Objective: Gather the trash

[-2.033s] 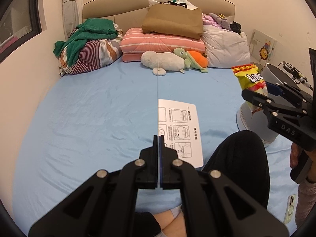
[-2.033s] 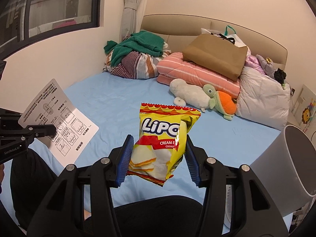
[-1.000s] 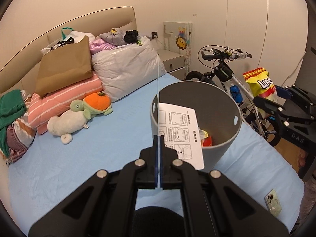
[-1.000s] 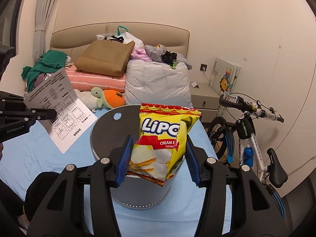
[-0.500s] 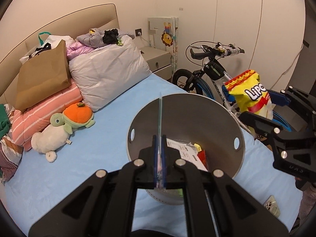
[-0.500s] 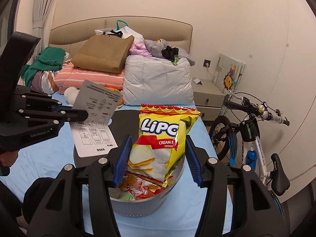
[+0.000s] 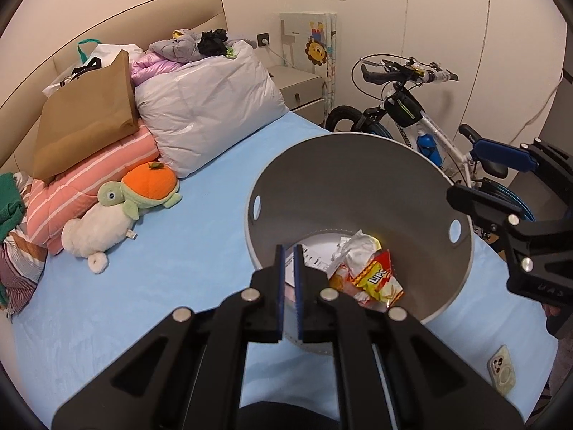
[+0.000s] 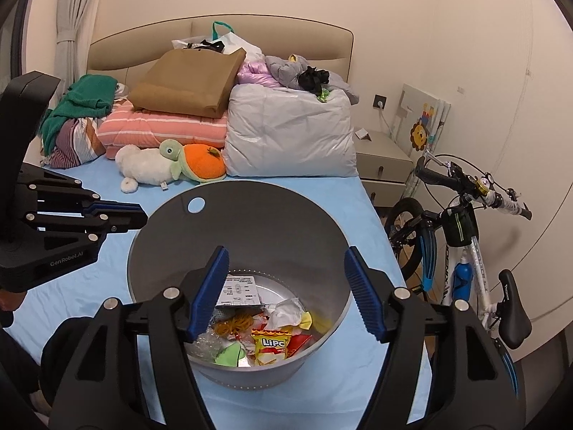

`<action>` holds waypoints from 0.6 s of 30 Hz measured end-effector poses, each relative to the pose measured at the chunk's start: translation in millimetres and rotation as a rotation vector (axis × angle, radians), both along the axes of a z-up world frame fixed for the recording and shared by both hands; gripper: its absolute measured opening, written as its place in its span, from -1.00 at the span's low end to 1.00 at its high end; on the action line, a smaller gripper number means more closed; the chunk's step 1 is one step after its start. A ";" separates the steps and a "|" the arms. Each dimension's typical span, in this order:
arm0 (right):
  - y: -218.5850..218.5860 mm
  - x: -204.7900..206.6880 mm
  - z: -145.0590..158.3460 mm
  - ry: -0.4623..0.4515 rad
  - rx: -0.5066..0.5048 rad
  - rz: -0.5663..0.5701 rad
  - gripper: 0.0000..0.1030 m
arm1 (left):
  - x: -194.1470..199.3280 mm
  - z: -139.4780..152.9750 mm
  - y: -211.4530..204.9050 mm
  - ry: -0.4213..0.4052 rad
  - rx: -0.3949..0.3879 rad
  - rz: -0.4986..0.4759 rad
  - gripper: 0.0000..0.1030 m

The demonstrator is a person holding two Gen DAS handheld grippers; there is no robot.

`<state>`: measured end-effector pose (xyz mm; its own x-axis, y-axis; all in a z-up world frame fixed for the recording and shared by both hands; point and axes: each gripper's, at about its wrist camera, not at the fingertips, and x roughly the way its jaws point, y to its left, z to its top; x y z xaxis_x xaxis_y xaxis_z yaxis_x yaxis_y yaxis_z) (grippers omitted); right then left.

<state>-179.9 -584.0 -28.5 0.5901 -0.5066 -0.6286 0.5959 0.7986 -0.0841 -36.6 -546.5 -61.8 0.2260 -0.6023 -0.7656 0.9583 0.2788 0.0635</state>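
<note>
A grey round bin (image 7: 361,165) (image 8: 250,225) stands on the blue bed. Inside it lie the yellow Lipo snack bag (image 8: 270,345) (image 7: 376,279), the white instruction sheet (image 8: 238,288) (image 7: 315,254), crumpled paper and other wrappers. My right gripper (image 8: 288,286) is open and empty above the bin's near rim; it also shows in the left wrist view (image 7: 490,172) by the bin's right side. My left gripper (image 7: 289,279) holds nothing, its jaws a narrow gap apart over the near rim; it shows in the right wrist view (image 8: 138,215) at the bin's left rim.
Pillows (image 8: 286,132), a brown paper bag (image 8: 186,82), folded blankets and a plush turtle (image 7: 143,193) lie at the bed's head. A bicycle (image 8: 462,236) stands right of the bed by a nightstand (image 8: 383,161). A phone (image 7: 501,371) lies on the sheet near the right edge.
The right gripper opened and the snack bag fell into the bin. The left gripper let go of the instruction sheet, which now lies in the bin. Both grippers came closer over the bin.
</note>
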 end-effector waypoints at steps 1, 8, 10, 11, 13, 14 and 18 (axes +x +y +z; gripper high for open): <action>2.6 -0.3 -1.0 0.001 0.001 -0.002 0.25 | 0.8 0.6 2.8 0.000 -0.003 0.006 -0.87; 21.6 0.9 -4.9 -0.002 0.013 0.004 0.25 | 10.9 2.4 27.0 0.014 -0.019 0.059 -0.87; 28.6 2.8 -5.9 -0.010 0.021 0.011 0.25 | 13.2 2.5 37.3 0.005 -0.027 0.082 -0.87; 32.1 4.2 -6.3 -0.011 0.021 0.013 0.25 | 14.3 2.2 41.8 0.001 -0.029 0.090 -0.87; 40.1 7.7 -7.5 -0.015 0.016 0.018 0.25 | 18.4 1.9 54.3 0.005 -0.036 0.112 -0.87; 44.3 10.6 -7.9 -0.017 0.014 0.022 0.25 | 20.7 1.6 60.6 0.009 -0.039 0.123 -0.87; 62.3 26.7 -10.6 -0.033 0.022 0.061 0.30 | 33.6 -0.8 92.8 0.023 -0.050 0.187 -0.87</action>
<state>-153.2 -521.6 -39.1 0.6405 -0.4552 -0.6185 0.5480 0.8352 -0.0472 -3.0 -453.7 -62.6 0.3203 -0.5884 -0.7424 0.8904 0.4546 0.0238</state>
